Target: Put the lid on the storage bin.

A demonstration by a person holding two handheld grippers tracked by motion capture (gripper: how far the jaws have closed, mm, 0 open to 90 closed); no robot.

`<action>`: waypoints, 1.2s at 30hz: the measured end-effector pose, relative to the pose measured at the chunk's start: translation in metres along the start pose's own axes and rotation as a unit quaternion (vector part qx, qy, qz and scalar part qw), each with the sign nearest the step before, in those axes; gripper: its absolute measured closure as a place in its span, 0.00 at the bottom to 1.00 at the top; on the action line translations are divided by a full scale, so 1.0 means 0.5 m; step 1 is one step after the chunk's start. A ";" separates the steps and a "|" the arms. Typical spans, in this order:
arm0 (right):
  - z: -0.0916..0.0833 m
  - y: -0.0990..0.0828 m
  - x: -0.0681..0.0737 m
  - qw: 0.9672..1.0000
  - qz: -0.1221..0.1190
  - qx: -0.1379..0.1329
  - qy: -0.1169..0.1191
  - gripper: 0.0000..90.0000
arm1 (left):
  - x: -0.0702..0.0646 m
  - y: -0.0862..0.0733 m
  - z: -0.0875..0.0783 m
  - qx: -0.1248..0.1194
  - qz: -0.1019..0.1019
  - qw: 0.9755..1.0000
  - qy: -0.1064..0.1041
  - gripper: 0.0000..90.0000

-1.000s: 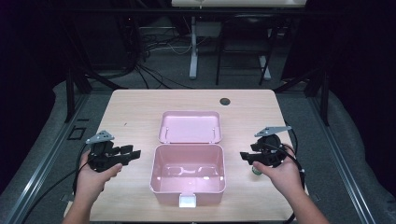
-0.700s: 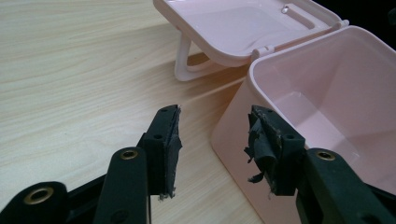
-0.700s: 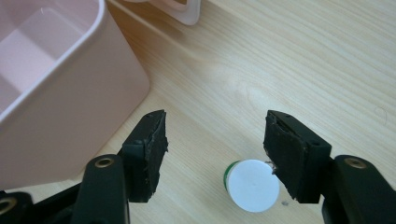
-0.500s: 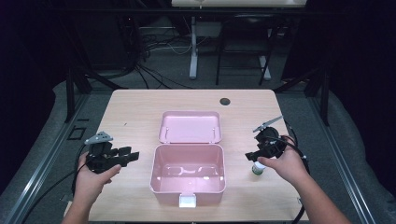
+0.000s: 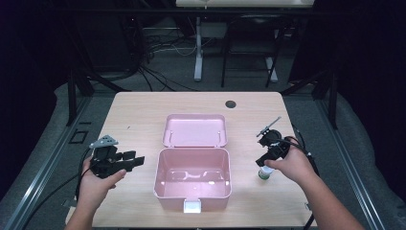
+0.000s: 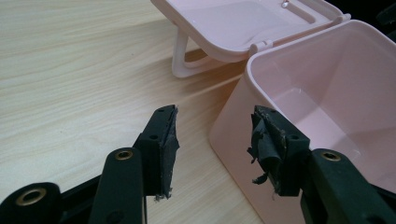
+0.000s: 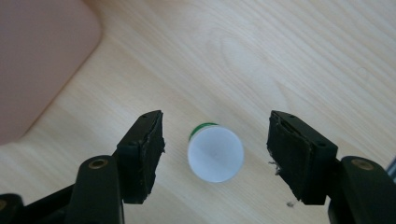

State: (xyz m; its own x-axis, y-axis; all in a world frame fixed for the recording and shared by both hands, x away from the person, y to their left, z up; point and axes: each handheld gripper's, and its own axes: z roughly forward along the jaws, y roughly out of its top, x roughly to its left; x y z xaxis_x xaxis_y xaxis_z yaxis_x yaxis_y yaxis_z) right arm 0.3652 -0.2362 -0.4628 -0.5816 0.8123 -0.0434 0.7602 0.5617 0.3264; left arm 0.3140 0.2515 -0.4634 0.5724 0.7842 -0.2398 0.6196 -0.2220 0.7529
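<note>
An open pink plastic box (image 5: 167,201) sits mid-table with its lid (image 5: 194,129) laid back behind it. A small white bottle with a green band (image 5: 265,172) stands to the right of the box. My right gripper (image 5: 266,159) hovers over it, pointing down. In the right gripper view the bottle (image 7: 215,154) is seen from above between the open jaws of the right gripper (image 7: 217,116), untouched. My left gripper (image 5: 135,160) is left of the box. In its own view the left gripper (image 6: 215,116) is open and empty at the box's corner (image 6: 247,74). Both grippers' jaws have just been opening.
A dark round hole (image 5: 231,104) marks the table's far edge. Cables and metal desk legs crowd the floor beyond. The box's pink corner (image 7: 42,60) lies close to my right gripper. Bare wood surrounds the box on both sides.
My right hand has shifted a little and tipped its gripper down over the bottle. The left hand has stayed where it was.
</note>
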 end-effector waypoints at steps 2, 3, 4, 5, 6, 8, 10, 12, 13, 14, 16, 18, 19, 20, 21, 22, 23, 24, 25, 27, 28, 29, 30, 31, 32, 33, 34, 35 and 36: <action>0.001 0.003 -0.003 1.000 0.000 0.006 -0.016 0.40 | 0.000 0.000 0.001 -0.001 0.000 1.000 -0.001 0.56; 0.003 0.003 -0.002 1.000 0.004 0.003 -0.020 0.40 | 0.000 0.000 0.001 -0.001 0.000 1.000 -0.001 0.56; 0.005 0.003 -0.001 1.000 0.007 0.004 -0.026 0.40 | 0.000 0.000 0.000 0.001 0.002 1.000 -0.001 0.56; 0.006 0.003 0.001 0.999 0.012 0.010 -0.032 0.41 | 0.000 -0.001 0.000 0.001 0.001 1.000 -0.002 0.56; 0.008 0.003 0.002 0.999 0.013 0.010 -0.033 0.42 | 0.000 -0.001 -0.001 0.000 0.000 1.000 -0.002 0.56; 0.012 0.001 0.008 0.999 0.015 0.015 -0.038 0.45 | 0.000 -0.001 -0.002 -0.002 -0.002 1.000 -0.002 0.56; 0.017 -0.004 0.012 0.999 0.027 0.007 -0.029 0.48 | 0.001 -0.001 -0.003 -0.003 -0.003 1.000 -0.002 0.56; 0.024 -0.009 0.014 0.999 0.036 0.013 -0.025 0.49 | 0.003 -0.002 -0.003 -0.002 -0.004 1.000 -0.001 0.56; 0.026 -0.010 0.014 0.999 0.038 0.021 -0.028 0.49 | 0.003 -0.002 -0.004 -0.003 -0.005 1.000 -0.001 0.56; 0.029 -0.011 0.014 0.998 0.039 0.024 -0.032 0.49 | 0.004 -0.002 -0.004 -0.003 -0.005 1.000 -0.002 0.56; 0.034 -0.013 0.013 0.998 0.041 0.027 -0.043 0.49 | 0.006 -0.002 -0.004 -0.002 -0.006 1.000 -0.001 0.56; 0.032 -0.012 0.011 0.998 0.046 0.029 -0.035 0.49 | 0.008 -0.003 -0.005 -0.002 -0.008 1.000 -0.001 0.56; 0.031 -0.012 0.010 0.998 0.047 0.029 -0.034 0.50 | 0.008 -0.003 -0.005 -0.003 -0.009 1.000 0.000 0.56; 0.032 -0.012 0.010 0.998 0.051 0.023 -0.030 0.50 | 0.009 -0.003 -0.005 -0.003 -0.009 1.000 0.000 0.56; 0.033 -0.012 0.009 0.998 0.049 0.023 -0.031 0.50 | 0.010 -0.003 -0.005 -0.003 -0.010 1.000 0.000 0.56; 0.032 -0.011 0.008 0.998 0.048 0.030 -0.034 0.50 | 0.010 -0.003 -0.005 -0.004 -0.011 1.000 0.001 0.56; 0.033 -0.012 0.008 0.998 0.051 0.028 -0.034 0.50 | 0.010 -0.004 -0.005 -0.003 -0.011 1.000 0.001 0.56; 0.035 -0.012 0.006 0.998 0.047 0.030 -0.035 0.49 | 0.011 -0.004 -0.004 -0.003 -0.011 1.000 0.001 0.56; 0.035 -0.011 0.005 0.998 0.046 0.032 -0.036 0.49 | 0.011 -0.004 -0.004 -0.003 -0.011 1.000 0.001 0.56; 0.037 -0.011 0.004 0.998 0.048 0.031 -0.032 0.49 | 0.011 -0.004 -0.004 -0.003 -0.011 1.000 0.001 0.56; 0.036 -0.011 0.004 0.998 0.051 0.034 -0.031 0.48 | 0.011 -0.005 -0.004 -0.003 -0.012 1.000 0.001 0.56; 0.036 -0.011 0.003 0.998 0.052 0.036 -0.031 0.48 | 0.012 -0.005 -0.005 -0.002 -0.012 1.000 0.002 0.56; 0.039 -0.011 0.002 0.998 0.050 0.034 -0.032 0.47 | 0.012 -0.005 -0.005 -0.002 -0.011 1.000 0.002 0.56; 0.040 -0.011 0.001 0.998 0.051 0.035 -0.032 0.47 | 0.013 -0.005 -0.005 -0.003 -0.011 1.000 0.002 0.56; 0.040 -0.010 0.001 0.997 0.056 0.044 -0.033 0.46 | 0.013 -0.005 -0.005 -0.003 -0.011 1.000 0.002 0.56; 0.041 -0.010 -0.002 0.997 0.057 0.046 -0.031 0.45 | 0.013 -0.004 -0.006 -0.002 -0.011 1.000 0.001 0.56; 0.046 -0.011 -0.004 0.997 0.059 0.037 -0.031 0.45 | 0.013 -0.004 -0.006 -0.002 -0.011 1.000 0.001 0.56; 0.045 -0.010 -0.004 0.996 0.063 0.047 -0.032 0.45 | 0.014 -0.004 -0.006 -0.002 -0.012 1.000 0.001 0.56; 0.047 -0.011 -0.007 0.996 0.063 0.047 -0.029 0.45 | 0.014 -0.005 -0.006 -0.002 -0.012 1.000 0.002 0.56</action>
State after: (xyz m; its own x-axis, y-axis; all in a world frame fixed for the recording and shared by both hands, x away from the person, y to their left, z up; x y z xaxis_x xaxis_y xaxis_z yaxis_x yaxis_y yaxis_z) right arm 0.3700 -0.2381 -0.4868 -0.4645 0.8833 -0.0638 0.8513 0.4652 0.2425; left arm 0.3150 0.2592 -0.4650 0.5553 0.7912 -0.2562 0.6309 -0.2000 0.7497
